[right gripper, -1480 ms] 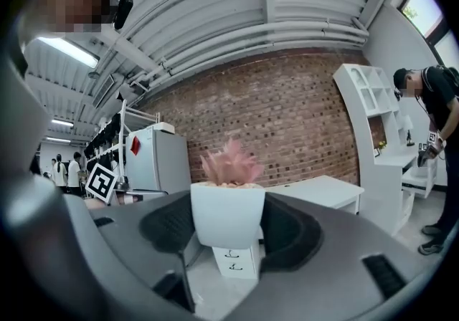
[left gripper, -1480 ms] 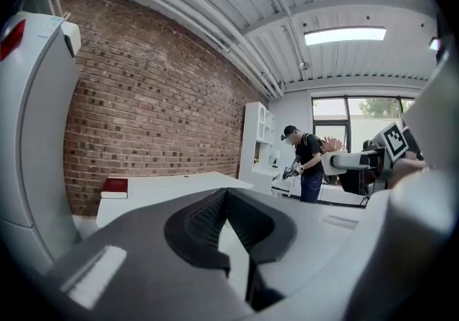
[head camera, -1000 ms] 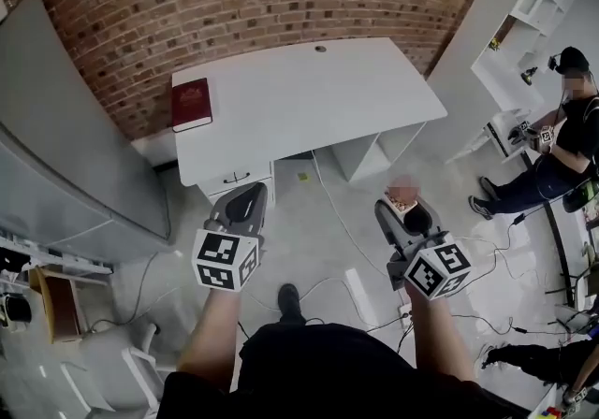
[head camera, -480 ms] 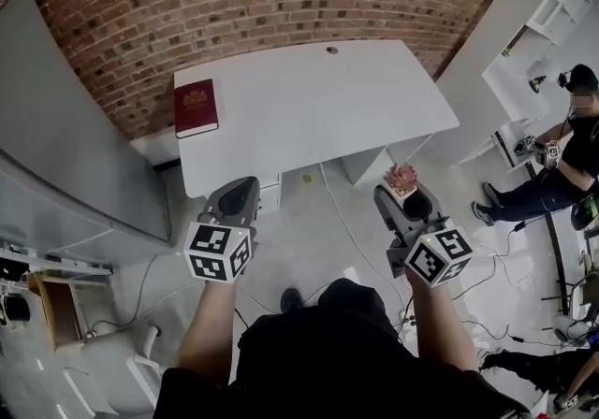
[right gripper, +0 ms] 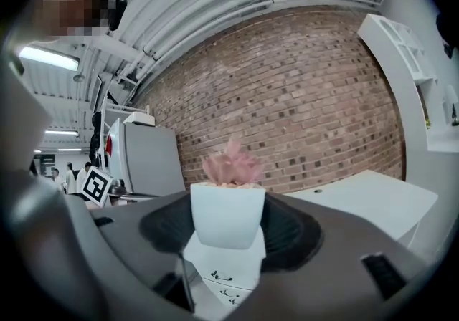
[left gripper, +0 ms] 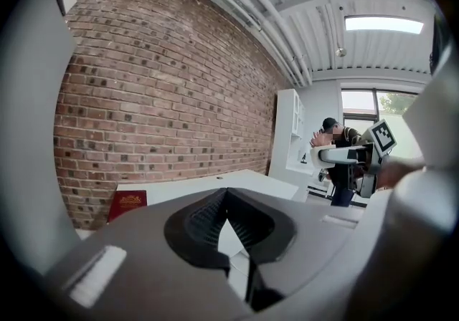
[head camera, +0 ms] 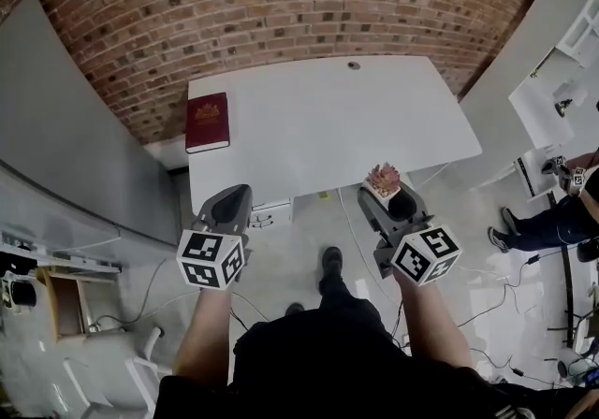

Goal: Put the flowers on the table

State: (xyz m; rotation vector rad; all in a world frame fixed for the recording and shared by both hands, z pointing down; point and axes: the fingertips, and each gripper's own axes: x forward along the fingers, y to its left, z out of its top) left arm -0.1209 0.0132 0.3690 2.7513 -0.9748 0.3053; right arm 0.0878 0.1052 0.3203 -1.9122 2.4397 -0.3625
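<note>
The right gripper [head camera: 378, 193] is closed on a small white pot [right gripper: 226, 213] of pink flowers [right gripper: 231, 168], its jaws pressing the pot's two sides and carrying it upright. The left gripper [head camera: 233, 205] has its jaws drawn together with nothing between them, and it is held level at the person's other side. From where I stand, the flowers are in the air just off the near edge of the white surface [head camera: 328, 118], over the floor rather than over the top. So I'd judge the pick-up and most of the carry done, and the placing not yet begun. What is left is to bring the pot forward over the surface, lower it until its base sits flat, and let the jaws go. There looks to be plenty of room: the only thing I see on top is a red book [head camera: 207, 122] near the far left corner, well apart from the pot's likely path.
</note>
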